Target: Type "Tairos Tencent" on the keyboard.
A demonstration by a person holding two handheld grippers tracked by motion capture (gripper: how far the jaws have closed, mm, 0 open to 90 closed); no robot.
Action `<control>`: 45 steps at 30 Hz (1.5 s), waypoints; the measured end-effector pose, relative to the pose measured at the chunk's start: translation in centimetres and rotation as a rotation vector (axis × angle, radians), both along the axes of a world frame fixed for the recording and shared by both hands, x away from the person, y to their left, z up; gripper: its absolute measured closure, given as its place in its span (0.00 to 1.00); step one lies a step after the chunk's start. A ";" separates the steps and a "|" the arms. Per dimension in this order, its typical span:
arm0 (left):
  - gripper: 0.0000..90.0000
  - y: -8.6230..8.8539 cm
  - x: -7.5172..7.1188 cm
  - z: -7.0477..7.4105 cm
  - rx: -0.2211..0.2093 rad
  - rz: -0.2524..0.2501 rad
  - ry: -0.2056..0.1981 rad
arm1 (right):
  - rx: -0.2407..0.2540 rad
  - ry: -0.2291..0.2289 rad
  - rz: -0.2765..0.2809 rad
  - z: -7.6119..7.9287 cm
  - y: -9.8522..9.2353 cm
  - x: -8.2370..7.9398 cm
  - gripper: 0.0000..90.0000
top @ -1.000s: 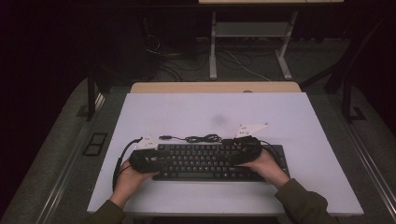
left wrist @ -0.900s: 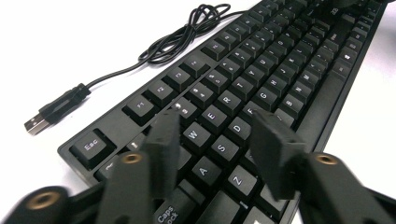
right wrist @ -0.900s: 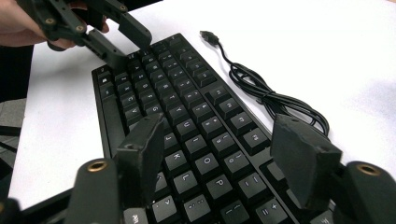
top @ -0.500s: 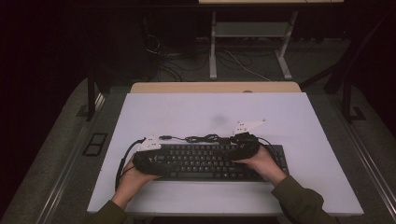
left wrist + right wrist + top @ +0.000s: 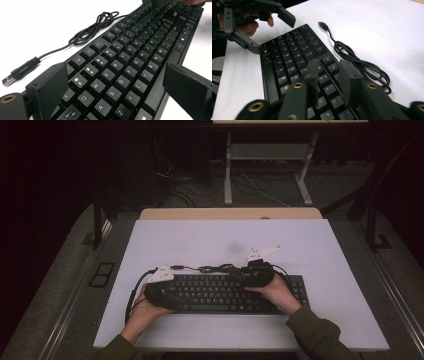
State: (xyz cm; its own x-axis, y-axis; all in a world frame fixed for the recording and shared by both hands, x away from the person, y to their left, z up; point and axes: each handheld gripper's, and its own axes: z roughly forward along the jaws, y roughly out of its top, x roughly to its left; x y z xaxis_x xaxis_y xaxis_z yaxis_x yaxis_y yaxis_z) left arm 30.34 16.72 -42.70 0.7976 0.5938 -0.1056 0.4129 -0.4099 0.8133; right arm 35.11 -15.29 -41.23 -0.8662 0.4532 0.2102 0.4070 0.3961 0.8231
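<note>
A black keyboard [image 5: 225,292] [image 5: 125,62] [image 5: 287,60] lies flat on the white table [image 5: 200,240], its key side up. My left gripper [image 5: 162,292] [image 5: 116,75] is at its left end. The jaws have just been opening and now stand wide, one on each side of the keyboard's width, without touching it. My right gripper [image 5: 256,276] [image 5: 329,66] hovers over the keys near the right end. Its jaws have just been closing to a narrow gap with nothing between them. In the right gripper view the left gripper [image 5: 270,32] shows open at the far end.
The keyboard's black cable [image 5: 210,268] [image 5: 95,30] [image 5: 362,70] lies bundled on the table behind the keyboard, with its USB plug [image 5: 20,72] [image 5: 322,25] loose. A wooden edge [image 5: 230,213] runs along the far side of the table. Dark floor and desk legs [image 5: 228,175] lie beyond.
The left gripper's jaws have spread apart around the keyboard's left end. The right gripper's jaws have drawn closer together. Both hands have stayed in place.
</note>
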 end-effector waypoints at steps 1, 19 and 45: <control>0.02 0.0 0.0 0.0 0.003 -0.002 0.000 | 0.000 0.000 0.000 0.0 0.1 0.0 0.83; 0.00 0.0 0.0 -0.1 -0.002 0.004 0.009 | -0.046 0.011 0.077 -0.7 1.8 0.2 0.99; 0.00 0.0 0.0 -0.1 0.000 0.000 0.003 | -0.142 0.041 0.106 -2.3 2.7 0.0 0.99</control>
State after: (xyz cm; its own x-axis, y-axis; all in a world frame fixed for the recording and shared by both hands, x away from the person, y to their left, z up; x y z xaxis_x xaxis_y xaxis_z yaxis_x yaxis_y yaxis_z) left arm 30.38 16.68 -42.83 0.7973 0.5938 -0.1082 0.4152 -0.4095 0.8124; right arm 35.12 -12.59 -43.48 -0.9029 0.3871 0.1870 0.3889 0.5499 0.7392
